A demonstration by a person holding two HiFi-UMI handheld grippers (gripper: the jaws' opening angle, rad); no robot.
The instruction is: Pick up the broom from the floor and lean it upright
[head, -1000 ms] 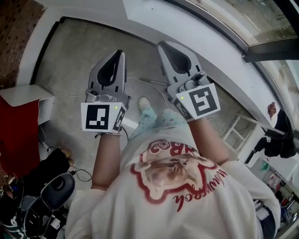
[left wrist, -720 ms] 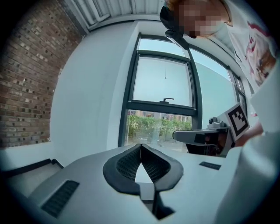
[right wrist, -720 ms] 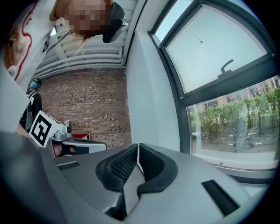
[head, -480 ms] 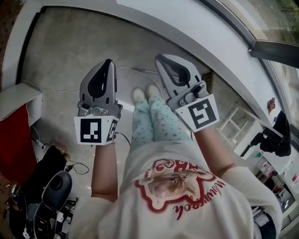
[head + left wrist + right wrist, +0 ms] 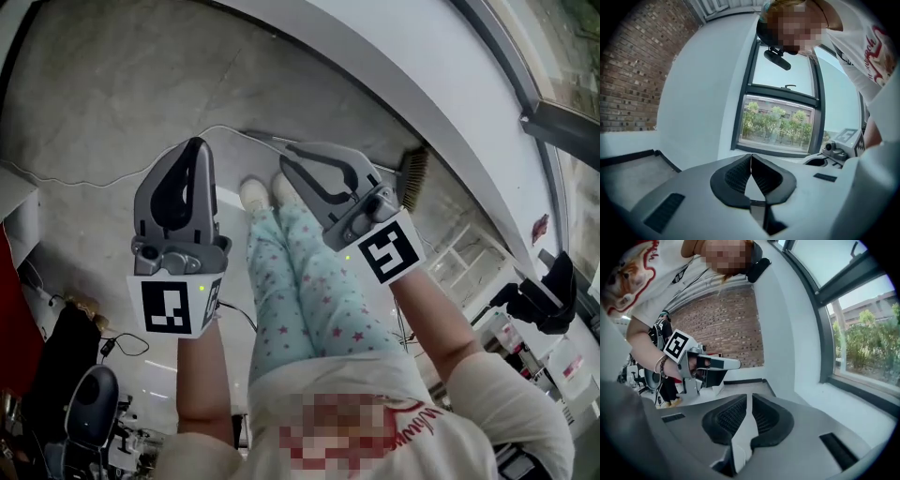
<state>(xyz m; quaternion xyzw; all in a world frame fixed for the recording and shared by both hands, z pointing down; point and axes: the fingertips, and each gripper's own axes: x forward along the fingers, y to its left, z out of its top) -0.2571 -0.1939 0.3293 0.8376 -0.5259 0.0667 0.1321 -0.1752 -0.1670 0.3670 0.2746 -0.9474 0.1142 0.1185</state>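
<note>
Within the last second the person has bent forward, and the 2 grippers have sunk toward the floor (image 5: 112,94). The left gripper (image 5: 195,145) and right gripper (image 5: 289,159) are both clenched and empty. The broom (image 5: 412,178) lies along the wall's foot, its bristles just right of the right gripper. Pickup hasn't begun, and the jaws must open first.

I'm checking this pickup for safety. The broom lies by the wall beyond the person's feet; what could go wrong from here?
1. The left gripper and right gripper are both shut and empty; unless one opens first, it may just shove the broom.
2. The broom lies close to the wall, so a jaw may have little room behind it.
3. A white cable crosses the floor near the shoes and could snag or trip.
</note>
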